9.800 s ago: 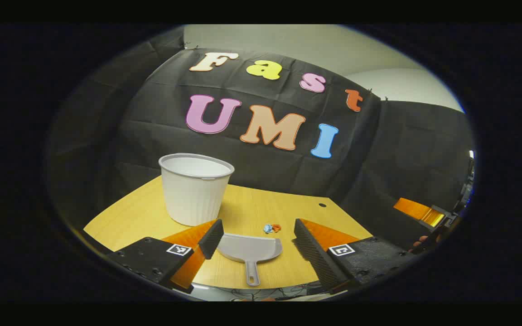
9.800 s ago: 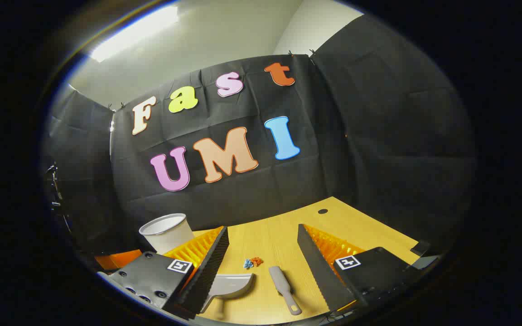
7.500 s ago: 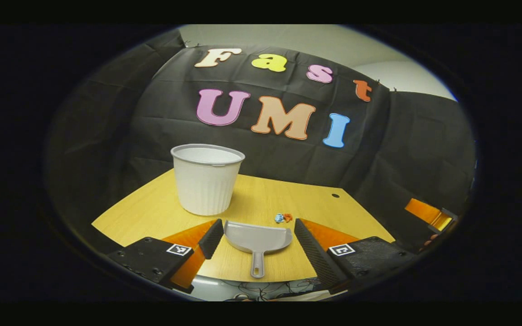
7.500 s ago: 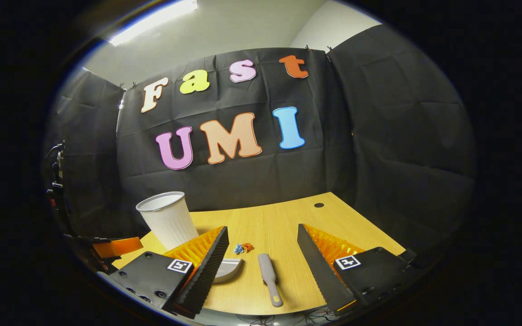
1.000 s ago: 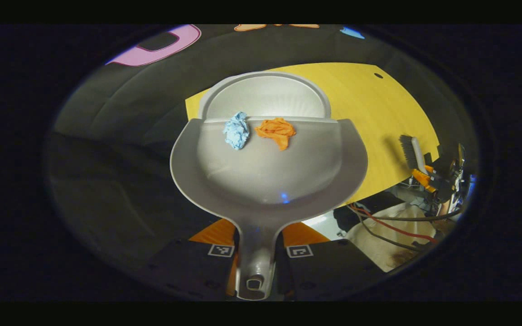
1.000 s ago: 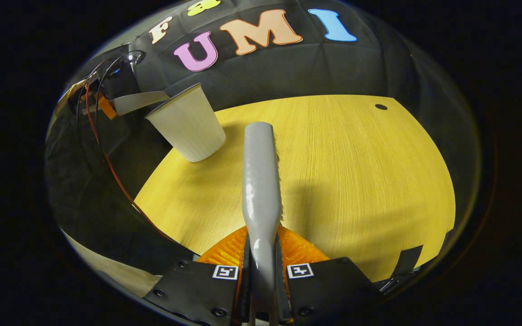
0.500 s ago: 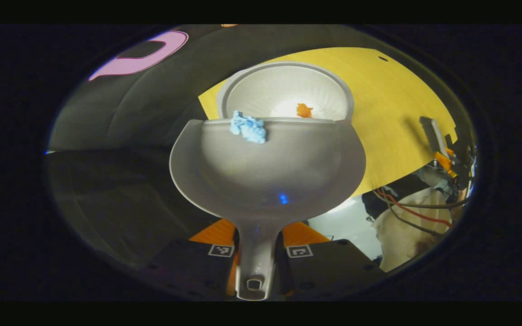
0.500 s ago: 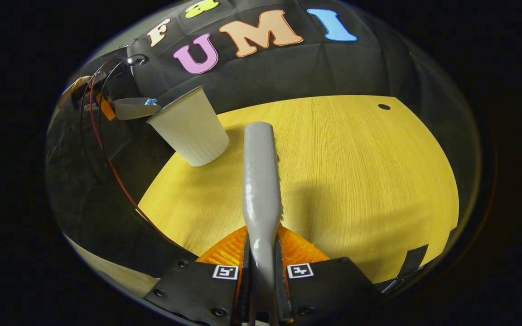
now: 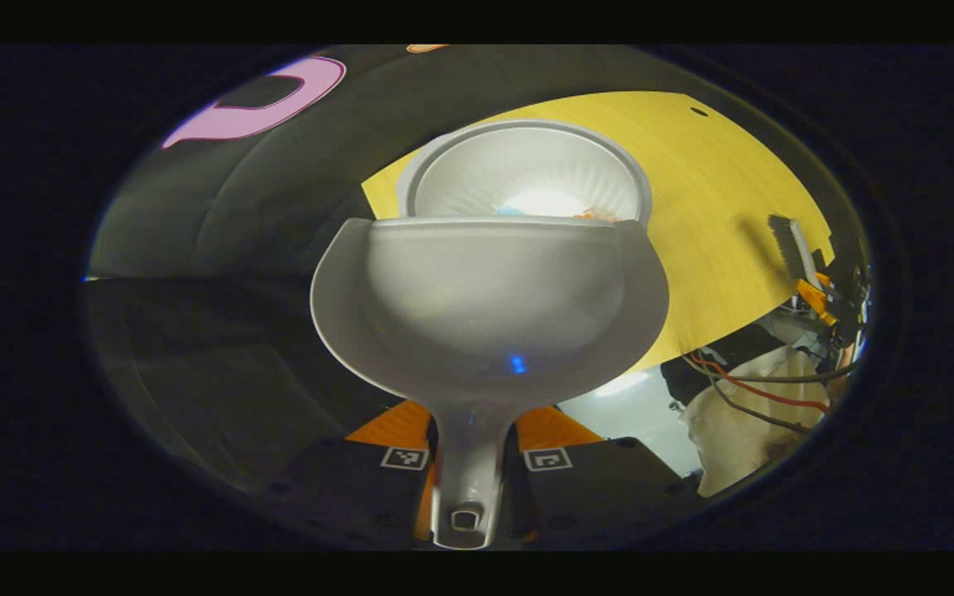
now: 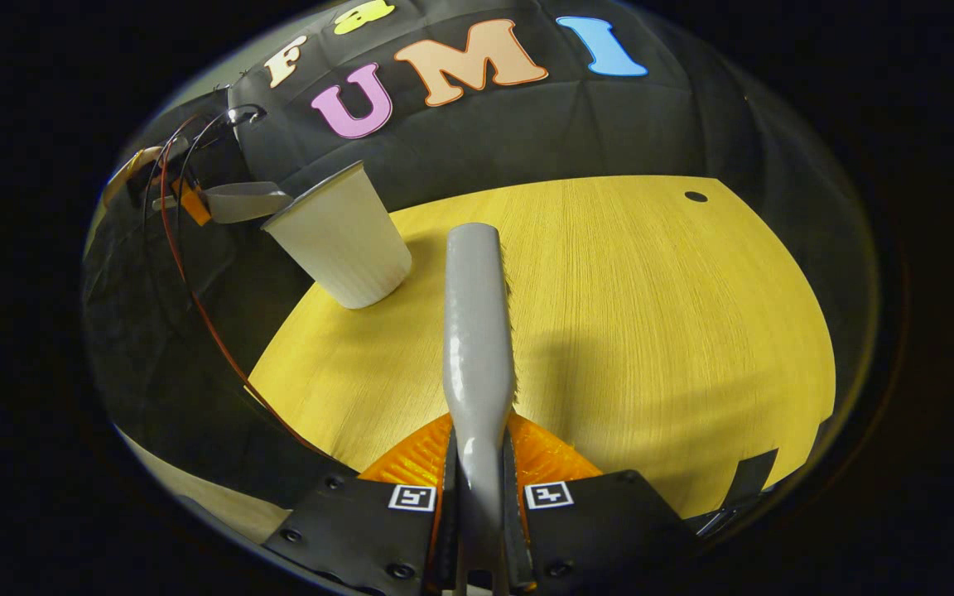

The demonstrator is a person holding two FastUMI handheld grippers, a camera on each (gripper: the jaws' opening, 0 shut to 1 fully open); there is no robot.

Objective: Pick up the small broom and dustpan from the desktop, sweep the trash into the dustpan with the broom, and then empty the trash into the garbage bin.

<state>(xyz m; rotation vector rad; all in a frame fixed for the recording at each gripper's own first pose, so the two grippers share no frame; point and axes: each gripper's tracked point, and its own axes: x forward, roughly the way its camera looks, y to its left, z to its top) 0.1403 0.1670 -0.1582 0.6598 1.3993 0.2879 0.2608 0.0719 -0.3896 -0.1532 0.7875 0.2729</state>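
My left gripper [image 9: 467,451] is shut on the handle of the grey dustpan [image 9: 489,306], which tilts down over the white garbage bin [image 9: 527,170]. The pan is bare. Blue and orange trash [image 9: 585,215] lies at the bin's bottom, just past the pan's front edge. In the right gripper view, my right gripper [image 10: 477,463] is shut on the handle of the small grey broom [image 10: 477,323], held above the yellow desktop [image 10: 651,314]. Off to the left there stand the bin [image 10: 340,240] and the dustpan [image 10: 241,201] at its rim. The broom [image 9: 787,248] also appears far right in the left gripper view.
A small dark hole [image 10: 696,197] marks the desktop's far right. Red and black cables [image 10: 195,290] hang along the desk's left side. A person's light sleeve [image 9: 734,422] and more cables show past the desk edge in the left gripper view.
The blue wad has slid off the dustpan's edge into the bin, joining the orange one; the pan is now bare. The right gripper with the broom has barely moved.
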